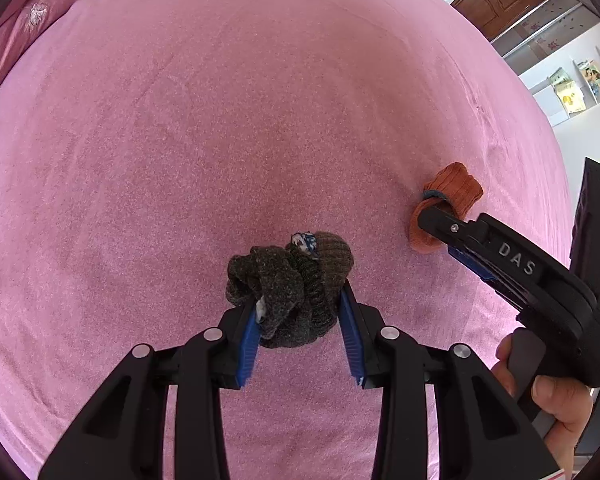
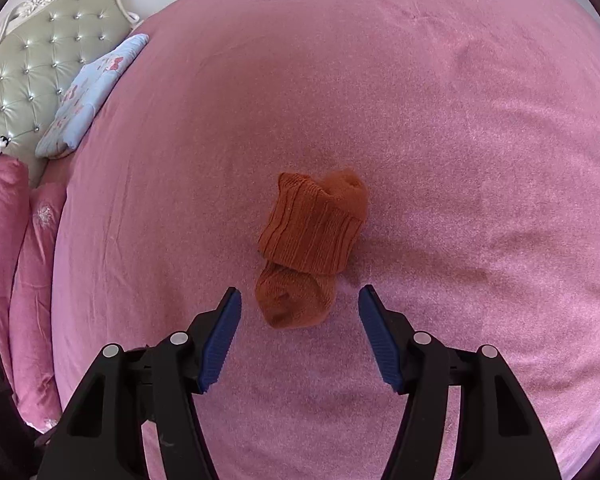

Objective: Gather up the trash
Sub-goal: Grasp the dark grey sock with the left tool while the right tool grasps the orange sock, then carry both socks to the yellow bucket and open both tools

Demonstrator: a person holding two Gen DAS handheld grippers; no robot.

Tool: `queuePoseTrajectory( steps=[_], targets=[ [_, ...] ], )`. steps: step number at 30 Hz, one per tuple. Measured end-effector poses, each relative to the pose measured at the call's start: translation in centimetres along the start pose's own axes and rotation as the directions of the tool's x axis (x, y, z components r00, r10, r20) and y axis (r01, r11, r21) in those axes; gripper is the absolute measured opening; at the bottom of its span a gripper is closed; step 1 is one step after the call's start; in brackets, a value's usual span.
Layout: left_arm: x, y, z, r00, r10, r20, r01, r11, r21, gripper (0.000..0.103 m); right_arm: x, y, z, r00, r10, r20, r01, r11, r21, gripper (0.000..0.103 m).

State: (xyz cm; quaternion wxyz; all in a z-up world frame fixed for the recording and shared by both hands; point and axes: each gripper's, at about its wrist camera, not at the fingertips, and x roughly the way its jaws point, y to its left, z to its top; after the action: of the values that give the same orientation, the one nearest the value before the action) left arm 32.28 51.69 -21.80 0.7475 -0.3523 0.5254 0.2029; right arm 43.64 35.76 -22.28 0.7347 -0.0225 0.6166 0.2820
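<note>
Surface: pink bed point(image 2: 440, 120), soft cover; headboard point(image 2: 32, 60) and pillows point(image 2: 88, 92) at its far left edge in the right wrist view.
Item 1: dark sock bundle point(image 1: 288, 284), rolled, lying on the bed toward the near side.
Item 2: orange sock point(image 2: 312, 244), rolled, on the bed to the right of the dark bundle, well apart from it.
Left gripper point(image 1: 302, 332): fingers part open, one blue pad each side of the dark bundle, pressing against or just beside it; a firm hold cannot be confirmed.
Right gripper point(image 2: 300, 336): fingers wide open, holding nothing; tips either side of the orange sock's near end, apart from it. In the left wrist view one finger lies across the sock.
Step in hand (judged): both grippers placed to close on their socks.
Technique, right: push forward until the pads straddle the thicker folded part, then close; the near end alone may slip out.
Technique, left: close until the roll compresses, lift straight up.
Risk: pinching the bed cover together with the knit; keep tips just above the cover.
</note>
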Motion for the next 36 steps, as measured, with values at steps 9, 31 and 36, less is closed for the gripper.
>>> queuePoseTrajectory(
  steps=[9, 31, 36],
  targets=[
    [0.4, -0.4, -1.7, 1.000, 0.009, -0.026, -0.009, 1.000, 0.012, 0.037, -0.7, -0.3, -1.6, 0.999, -0.014, -0.047, 0.013, 0.999, -0.030, 0.012],
    [-6.0, -3.3, -25.9, 0.970, -0.021, -0.240, 0.068, 0.980, 0.188, 0.037, -16.1, -5.3, -29.6, 0.991, 0.048, -0.123, -0.038, 0.996, 0.082, 0.011],
    [-8.3, -4.7, -32.2, 0.957, -0.019, -0.288, 0.101, 0.957, 0.274, 0.037, -20.6, -7.1, -36.1, 0.993, 0.046, -0.111, -0.031, 0.991, 0.134, 0.011]
  ],
)
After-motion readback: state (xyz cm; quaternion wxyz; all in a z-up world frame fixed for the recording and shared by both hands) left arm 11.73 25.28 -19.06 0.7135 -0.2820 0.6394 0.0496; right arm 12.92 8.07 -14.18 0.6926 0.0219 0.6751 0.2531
